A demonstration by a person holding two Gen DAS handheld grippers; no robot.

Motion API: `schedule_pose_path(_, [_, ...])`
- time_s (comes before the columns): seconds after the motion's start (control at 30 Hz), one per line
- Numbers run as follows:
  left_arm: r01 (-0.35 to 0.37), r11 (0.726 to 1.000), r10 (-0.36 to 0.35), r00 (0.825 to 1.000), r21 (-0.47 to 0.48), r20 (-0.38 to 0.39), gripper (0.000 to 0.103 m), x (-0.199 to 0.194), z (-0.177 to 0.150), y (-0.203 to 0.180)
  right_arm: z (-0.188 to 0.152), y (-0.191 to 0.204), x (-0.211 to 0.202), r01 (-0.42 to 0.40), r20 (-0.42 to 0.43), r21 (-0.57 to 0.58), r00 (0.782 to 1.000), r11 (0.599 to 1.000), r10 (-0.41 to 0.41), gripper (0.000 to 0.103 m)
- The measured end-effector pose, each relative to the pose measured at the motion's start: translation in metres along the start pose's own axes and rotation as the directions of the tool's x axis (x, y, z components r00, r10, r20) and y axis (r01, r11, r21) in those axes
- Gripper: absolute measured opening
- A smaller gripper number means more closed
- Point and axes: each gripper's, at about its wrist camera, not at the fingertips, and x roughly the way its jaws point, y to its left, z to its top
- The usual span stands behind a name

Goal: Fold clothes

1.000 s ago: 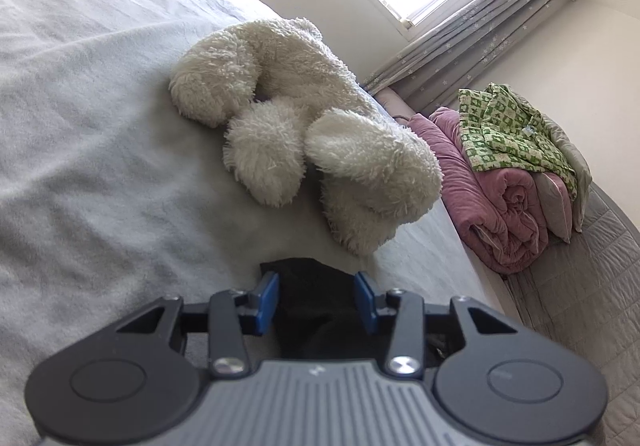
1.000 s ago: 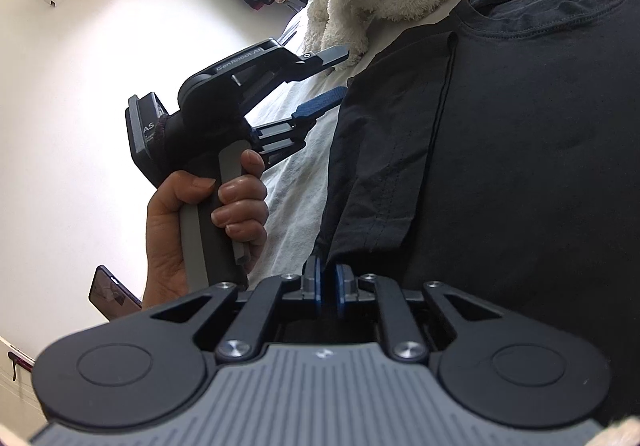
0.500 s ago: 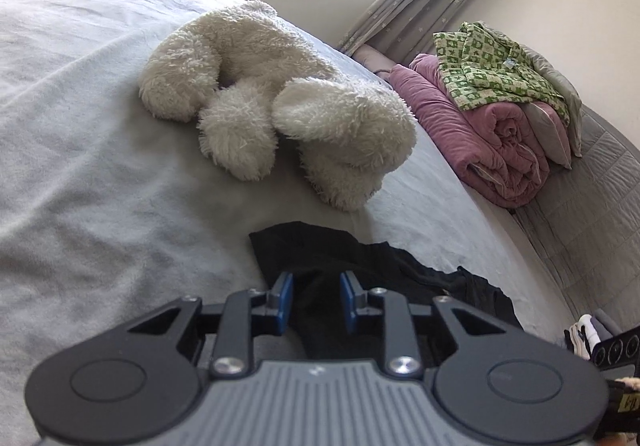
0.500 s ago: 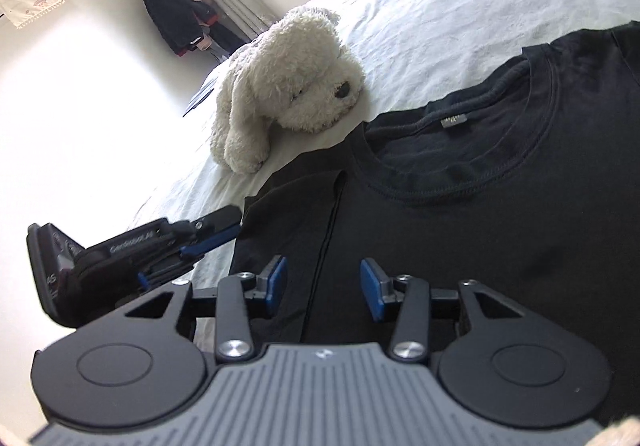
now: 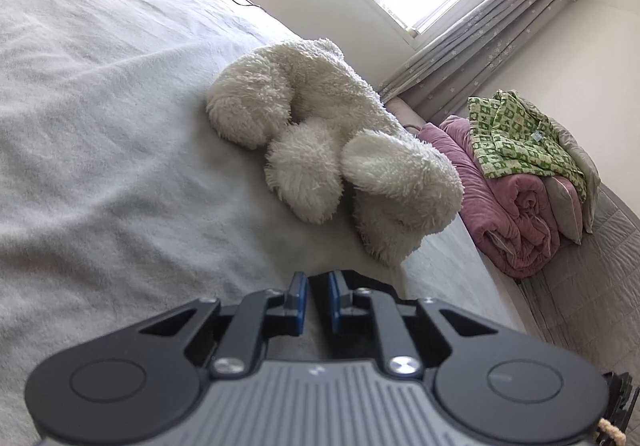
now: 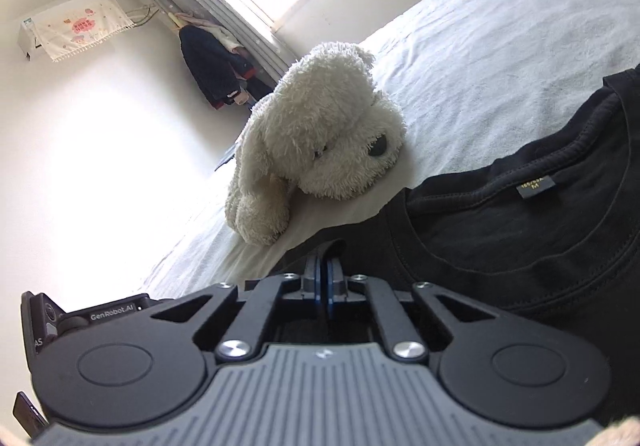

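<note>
Right gripper [image 6: 323, 273] clamped on black T-shirt [image 6: 520, 230] edge; left gripper [image 5: 318, 296] closing on its fabric

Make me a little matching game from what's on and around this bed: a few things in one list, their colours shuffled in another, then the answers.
Things:
1. plush dog
2. T-shirt
3. rolled quilt
4. patterned garment on top of the quilt

Colours:
A. pink
B. green and white
C. cream white
D. black

Pairs: 1-C, 2-D, 3-A, 4-B
</note>
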Motion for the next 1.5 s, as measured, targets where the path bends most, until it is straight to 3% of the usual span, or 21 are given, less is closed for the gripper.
schedule_pose_path(0.17, [0.025,0.998,-0.026,0.999,0.052,0.019,0.009,0.003,-0.004,-0.013,0.008,0.004,-0.011,0.008,0.054,-0.019,0.998,1.0,-0.007,0.005])
schedule_pose_path(0.33, [0.094,0.989,-0.095,0.996,0.113,0.002,0.006,0.011,-0.014,-0.029,0.003,0.0,0.003,0.112,-0.023,-0.039,0.993,0.993,-0.113,0.005])
schedule_pose_path(0.43, [0.077,0.985,-0.073,0.997,0.157,-0.03,0.006,0.019,-0.021,-0.036,0.001,-0.003,0.007,0.17,-0.075,-0.052,0.982,0.984,-0.174,0.004])
schedule_pose_path(0.57, [0.074,0.982,-0.065,0.996,0.174,-0.053,0.006,0.02,-0.023,-0.04,0.001,0.004,0.0,0.174,-0.083,-0.1,0.98,0.98,-0.182,0.004])
schedule_pose_path(0.67, [0.166,0.973,-0.152,0.983,0.162,-0.1,0.006,0.014,-0.022,-0.042,0.0,0.004,0.001,0.153,-0.082,-0.102,0.983,0.983,-0.162,0.004])
schedule_pose_path(0.77, [0.214,0.958,-0.183,0.968,0.189,-0.17,0.007,0.014,-0.024,-0.047,-0.002,0.0,0.007,0.115,-0.102,-0.071,0.987,0.991,-0.122,0.005])
schedule_pose_path(0.83, [0.204,0.952,-0.16,0.967,0.227,-0.199,0.007,0.014,-0.027,-0.052,-0.004,-0.002,0.01,0.089,-0.113,-0.055,0.989,0.995,-0.095,0.005])
schedule_pose_path(0.93, [0.122,0.944,-0.046,0.969,0.307,-0.245,0.007,0.018,-0.032,-0.059,-0.004,-0.001,0.012,0.069,-0.118,-0.052,0.99,0.996,-0.075,0.005])
schedule_pose_path(1.0, [0.044,0.925,0.057,0.966,0.377,-0.253,0.004,0.021,-0.036,-0.062,-0.003,0.0,0.013,0.055,-0.121,-0.049,0.991,0.997,-0.061,0.005])
schedule_pose_path(1.23, [-0.022,0.854,0.181,0.949,0.52,-0.259,0.003,0.01,-0.04,-0.069,-0.005,0.006,0.024,0.044,-0.125,-0.084,0.991,0.995,-0.054,0.005])
schedule_pose_path(1.37, [-0.026,0.869,0.177,0.949,0.494,-0.262,0.003,0.006,-0.035,-0.068,-0.001,0.003,0.02,0.073,-0.137,-0.083,0.987,0.994,-0.084,0.011])
schedule_pose_path(1.5, [0.003,0.926,0.105,0.959,0.378,-0.265,0.005,0.004,-0.026,-0.057,0.01,0.006,0.004,0.063,-0.179,-0.105,0.981,0.993,-0.081,0.015])
